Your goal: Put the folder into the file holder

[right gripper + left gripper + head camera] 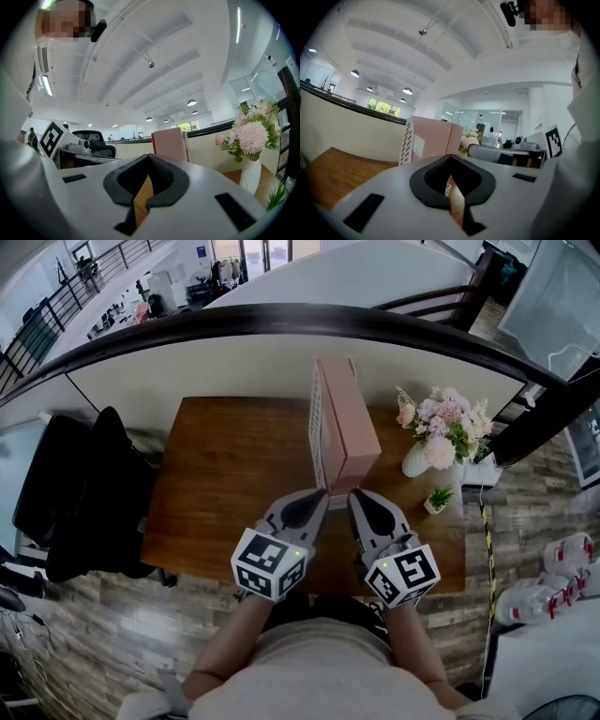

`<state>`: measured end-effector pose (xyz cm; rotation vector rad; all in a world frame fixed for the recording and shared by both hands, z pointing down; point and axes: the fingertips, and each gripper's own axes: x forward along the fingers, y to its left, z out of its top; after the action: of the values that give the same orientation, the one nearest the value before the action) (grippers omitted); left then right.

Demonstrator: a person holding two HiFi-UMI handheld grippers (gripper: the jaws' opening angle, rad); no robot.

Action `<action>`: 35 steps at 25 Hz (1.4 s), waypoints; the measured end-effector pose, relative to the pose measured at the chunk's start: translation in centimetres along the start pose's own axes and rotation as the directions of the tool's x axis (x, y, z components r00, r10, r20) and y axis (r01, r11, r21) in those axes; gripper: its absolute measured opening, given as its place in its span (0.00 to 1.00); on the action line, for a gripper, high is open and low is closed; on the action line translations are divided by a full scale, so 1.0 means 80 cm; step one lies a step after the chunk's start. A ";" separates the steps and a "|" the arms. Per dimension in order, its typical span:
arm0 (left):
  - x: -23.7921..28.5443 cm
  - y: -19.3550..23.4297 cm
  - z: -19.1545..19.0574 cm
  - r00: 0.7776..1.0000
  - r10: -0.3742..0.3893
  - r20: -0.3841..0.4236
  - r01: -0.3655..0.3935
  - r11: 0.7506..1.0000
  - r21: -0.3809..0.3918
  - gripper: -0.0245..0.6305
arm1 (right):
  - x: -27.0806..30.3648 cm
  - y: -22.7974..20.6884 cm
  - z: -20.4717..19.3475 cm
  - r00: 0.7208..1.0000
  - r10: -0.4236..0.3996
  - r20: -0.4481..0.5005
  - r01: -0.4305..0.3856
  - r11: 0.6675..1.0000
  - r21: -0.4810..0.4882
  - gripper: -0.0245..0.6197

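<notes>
A pink folder [352, 423] stands upright at the back middle of the wooden table [225, 484], against the white perforated wall of the file holder [317, 423]. Both grippers hover side by side over the table's front edge, just short of the folder and apart from it. My left gripper [322, 493] is shut with nothing in it. My right gripper [356, 495] is shut and empty too. The left gripper view shows the folder [433, 140] and holder wall [407, 143] beyond the closed left gripper [451, 180]. In the right gripper view the folder [168, 144] stands ahead of the closed right gripper [145, 187].
A white vase of pink flowers [441, 427] and a small potted plant [439, 498] stand at the table's right end. A black chair with a dark jacket [84, 493] is left of the table. A low partition wall [234, 362] runs behind it. Water bottles [553, 587] lie on the floor at right.
</notes>
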<state>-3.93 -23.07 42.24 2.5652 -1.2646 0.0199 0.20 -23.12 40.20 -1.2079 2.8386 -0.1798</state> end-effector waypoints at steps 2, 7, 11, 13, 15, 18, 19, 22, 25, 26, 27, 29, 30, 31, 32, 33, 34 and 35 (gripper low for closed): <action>0.001 0.000 -0.001 1.000 -0.004 -0.003 0.004 1.000 0.002 0.05 | 0.001 0.001 0.000 1.000 0.003 0.000 -0.003 1.000 -0.002 0.05; 0.003 -0.003 -0.001 1.000 -0.008 -0.007 0.008 1.000 0.017 0.05 | 0.000 -0.001 -0.003 1.000 0.013 -0.002 -0.013 1.000 0.003 0.05; 0.003 -0.003 0.000 1.000 -0.009 -0.004 0.009 1.000 0.017 0.05 | -0.002 -0.004 -0.004 1.000 0.004 -0.010 -0.004 1.000 0.006 0.05; 0.003 -0.003 0.000 1.000 -0.010 -0.003 0.010 1.000 0.017 0.05 | -0.002 -0.004 -0.004 1.000 0.002 -0.009 -0.002 1.000 0.006 0.05; 0.002 -0.004 0.000 1.000 -0.012 -0.004 0.012 1.000 0.019 0.05 | -0.002 -0.004 -0.003 1.000 0.000 -0.011 0.000 1.000 0.004 0.05; 0.003 -0.004 -0.001 1.000 -0.010 -0.007 0.011 1.000 0.016 0.05 | -0.001 -0.003 -0.003 1.000 0.012 -0.007 -0.012 1.000 -0.002 0.05; 0.004 -0.003 -0.001 1.000 -0.009 -0.008 0.009 1.000 0.017 0.05 | -0.001 -0.003 -0.003 1.000 0.017 -0.007 -0.017 1.000 -0.005 0.05; 0.007 -0.003 -0.003 1.000 -0.004 -0.013 0.004 1.000 0.028 0.05 | 0.000 -0.004 -0.005 1.000 0.018 -0.015 -0.019 1.000 -0.005 0.05; 0.007 -0.002 -0.006 1.000 -0.001 -0.024 0.001 1.000 0.028 0.05 | -0.001 -0.002 -0.006 1.000 0.020 -0.021 -0.020 1.000 -0.004 0.05; 0.006 -0.002 -0.007 1.000 0.000 -0.025 0.000 1.000 0.027 0.05 | -0.001 -0.001 -0.007 0.999 0.024 -0.023 -0.024 1.000 -0.006 0.05; 0.006 -0.002 -0.007 1.000 0.001 -0.027 0.000 1.000 0.027 0.05 | -0.001 0.000 -0.008 0.999 0.027 -0.024 -0.028 1.000 -0.007 0.05; 0.005 -0.003 -0.008 1.000 0.002 -0.028 -0.002 1.000 0.027 0.05 | -0.001 0.001 -0.009 0.999 0.031 -0.026 -0.031 0.999 -0.010 0.05; 0.005 -0.003 -0.008 1.000 0.002 -0.028 -0.002 1.000 0.027 0.05 | -0.001 0.001 -0.009 0.999 0.031 -0.027 -0.031 0.999 -0.012 0.05; 0.005 -0.003 -0.008 1.000 0.002 -0.028 -0.002 1.000 0.027 0.05 | -0.001 0.002 -0.010 0.999 0.030 -0.029 -0.031 0.999 -0.015 0.05; 0.005 -0.003 -0.009 1.000 0.002 -0.027 -0.002 1.000 0.026 0.05 | -0.001 0.001 -0.010 0.999 0.029 -0.030 -0.030 0.999 -0.018 0.05; 0.005 -0.003 -0.009 1.000 0.002 -0.027 -0.002 1.000 0.026 0.05 | -0.001 0.001 -0.010 0.999 0.027 -0.031 -0.027 0.999 -0.021 0.05; 0.006 -0.003 -0.009 1.000 0.002 -0.028 -0.002 1.000 0.025 0.05 | -0.001 0.000 -0.010 0.999 0.023 -0.032 -0.024 0.999 -0.024 0.05; 0.006 -0.003 -0.009 1.000 0.002 -0.027 -0.002 1.000 0.023 0.05 | -0.001 -0.001 -0.010 0.999 0.019 -0.034 -0.020 0.999 -0.025 0.05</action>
<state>-3.37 -23.10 42.94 2.5746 -1.2642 0.0705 0.27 -23.04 41.00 -1.1926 2.8895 -0.1658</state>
